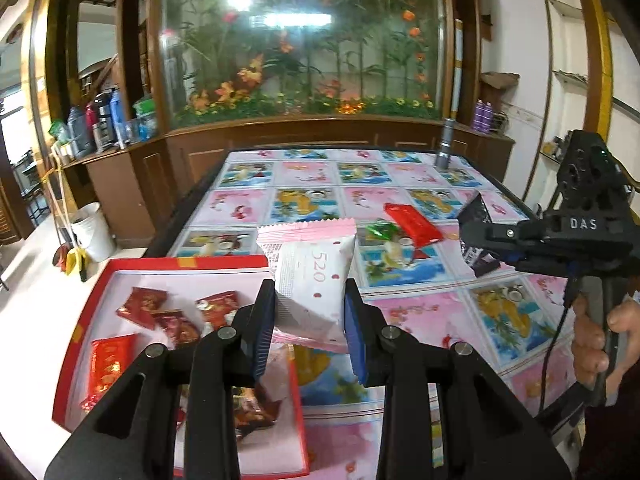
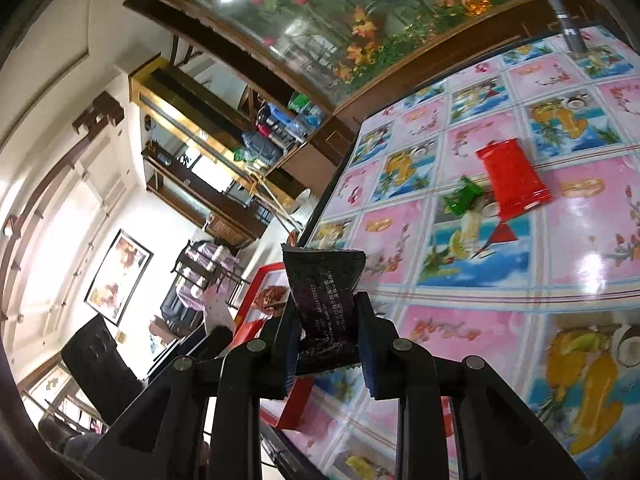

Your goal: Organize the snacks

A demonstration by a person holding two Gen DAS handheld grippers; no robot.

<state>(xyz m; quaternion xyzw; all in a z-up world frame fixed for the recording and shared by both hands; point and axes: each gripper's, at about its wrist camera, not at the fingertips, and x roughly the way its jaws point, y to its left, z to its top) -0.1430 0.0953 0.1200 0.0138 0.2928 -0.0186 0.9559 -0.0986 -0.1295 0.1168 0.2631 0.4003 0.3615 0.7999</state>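
Upright, the white-and-pink snack packet [image 1: 310, 280] is pinched in the left gripper [image 1: 309, 330] with its long axis running up from the fingers, above the red tray [image 1: 120, 268]. Meanwhile the right gripper [image 2: 326, 344] pinches a dark packet [image 2: 323, 300], likewise standing on end (crimped edge uppermost). Below lies a table [image 1: 420, 304] under a glossy pink-and-blue patterned cloth, with a glass-fronted flower display [image 1: 304, 36] behind.

A table [image 1: 500, 320] under a glossy pink pictured cloth bears a red tray [image 1: 192, 263], a red packet [image 1: 414, 222], a green candy [image 1: 378, 230] and a grey cylinder [image 1: 445, 148].

Box [image 1: 120, 268] on table [image 1: 500, 320] left edge, flashlight [image 1: 445, 144] far right
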